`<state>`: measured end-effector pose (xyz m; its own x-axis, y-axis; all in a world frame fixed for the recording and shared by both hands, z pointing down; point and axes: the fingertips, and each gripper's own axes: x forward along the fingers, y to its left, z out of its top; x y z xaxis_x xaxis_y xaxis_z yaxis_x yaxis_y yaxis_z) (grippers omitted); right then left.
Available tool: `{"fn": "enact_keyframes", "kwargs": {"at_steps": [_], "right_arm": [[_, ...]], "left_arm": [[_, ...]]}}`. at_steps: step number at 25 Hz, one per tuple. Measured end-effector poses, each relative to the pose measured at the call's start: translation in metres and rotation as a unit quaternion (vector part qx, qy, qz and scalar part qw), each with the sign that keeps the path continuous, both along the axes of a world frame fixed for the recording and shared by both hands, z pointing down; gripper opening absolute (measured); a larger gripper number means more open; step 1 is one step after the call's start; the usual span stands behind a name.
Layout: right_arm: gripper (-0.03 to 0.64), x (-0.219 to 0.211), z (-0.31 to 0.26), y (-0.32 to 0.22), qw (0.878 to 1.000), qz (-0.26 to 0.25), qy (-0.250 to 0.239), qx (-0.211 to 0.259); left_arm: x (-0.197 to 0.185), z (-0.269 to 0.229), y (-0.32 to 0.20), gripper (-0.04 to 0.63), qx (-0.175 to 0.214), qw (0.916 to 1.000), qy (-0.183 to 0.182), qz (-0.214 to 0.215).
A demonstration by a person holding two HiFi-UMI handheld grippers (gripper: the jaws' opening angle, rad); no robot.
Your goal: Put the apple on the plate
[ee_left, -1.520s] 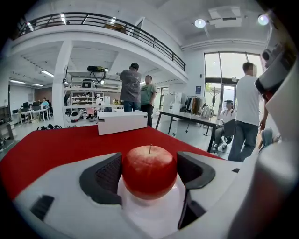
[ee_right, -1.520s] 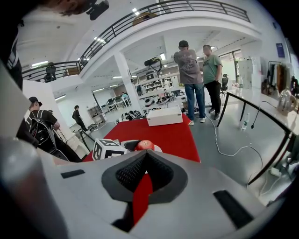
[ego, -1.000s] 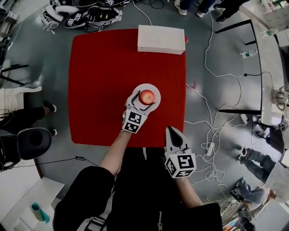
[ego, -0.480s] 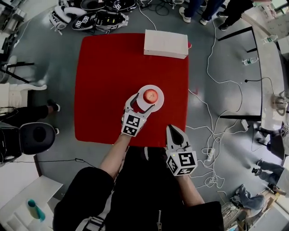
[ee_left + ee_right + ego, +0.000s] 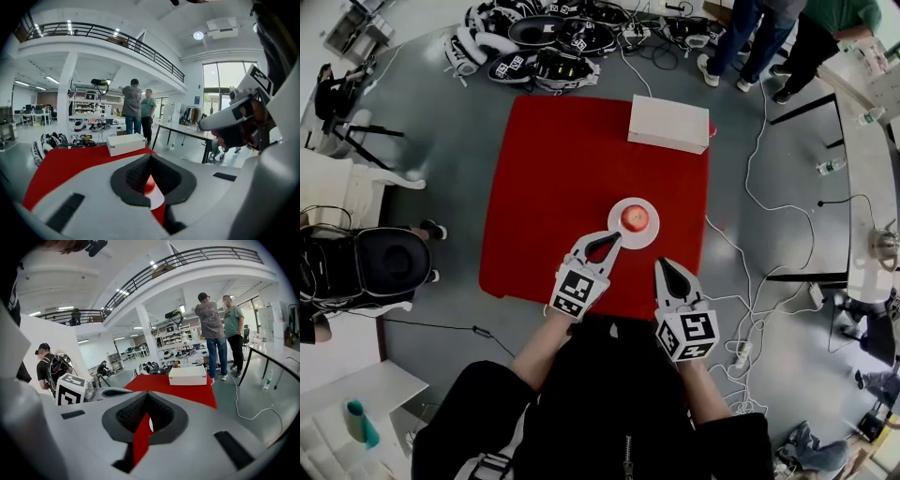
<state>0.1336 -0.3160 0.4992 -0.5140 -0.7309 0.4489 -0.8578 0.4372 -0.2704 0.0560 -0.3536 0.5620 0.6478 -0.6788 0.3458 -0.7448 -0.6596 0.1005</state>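
The red apple (image 5: 635,218) sits on the small white plate (image 5: 616,226), on the near right part of the red table (image 5: 553,187). My left gripper (image 5: 610,240) is shut and empty, its tips just short of the plate's near left rim and lifted off the table. Through the slit of its jaws, the left gripper view shows a bit of apple (image 5: 149,185) and plate (image 5: 157,200). My right gripper (image 5: 666,268) is shut and empty too, hovering at the table's near edge, to the right of the left one and below the plate.
A white box (image 5: 668,123) lies at the table's far right corner. Helmets and gear (image 5: 534,56) lie on the floor beyond the table. Two people (image 5: 769,28) stand at the far right. Cables (image 5: 750,216) run along the right side. A black chair (image 5: 384,267) stands to the left.
The left gripper stood open round the apple on the plate, then drew back toward me, rose and shut empty. The right gripper rose a little. The apple stays on the plate.
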Motion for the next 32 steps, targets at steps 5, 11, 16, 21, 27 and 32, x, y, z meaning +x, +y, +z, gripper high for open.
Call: {"fn": "enact_keyframes", "kwargs": {"at_steps": [5, 11, 16, 21, 27, 32], "right_arm": [[0.008, -0.013, -0.019, -0.001, 1.000, -0.014, -0.004, 0.027], [0.008, -0.022, -0.024, 0.004, 0.999, -0.029, -0.002, 0.040], [0.008, -0.024, -0.026, 0.006, 0.998, -0.038, -0.001, 0.041], [0.008, -0.020, -0.024, 0.006, 0.998, -0.040, -0.002, 0.040], [0.008, -0.016, -0.023, 0.011, 0.998, -0.043, -0.001, 0.037], [0.008, -0.018, -0.026, 0.009, 0.998, -0.042, 0.000, 0.036]], "left_arm": [[-0.016, -0.045, 0.017, 0.006, 0.004, 0.9993, -0.006, -0.035], [-0.016, -0.070, 0.036, 0.006, 0.009, 0.9992, -0.006, -0.037], [-0.014, -0.076, 0.036, 0.006, 0.014, 0.9991, -0.007, -0.039], [-0.014, -0.075, 0.035, 0.006, 0.014, 0.9990, -0.010, -0.041], [-0.007, -0.069, 0.041, 0.006, 0.003, 0.9992, -0.011, -0.039], [-0.004, -0.069, 0.040, 0.006, -0.004, 0.9994, -0.007, -0.033]]}}
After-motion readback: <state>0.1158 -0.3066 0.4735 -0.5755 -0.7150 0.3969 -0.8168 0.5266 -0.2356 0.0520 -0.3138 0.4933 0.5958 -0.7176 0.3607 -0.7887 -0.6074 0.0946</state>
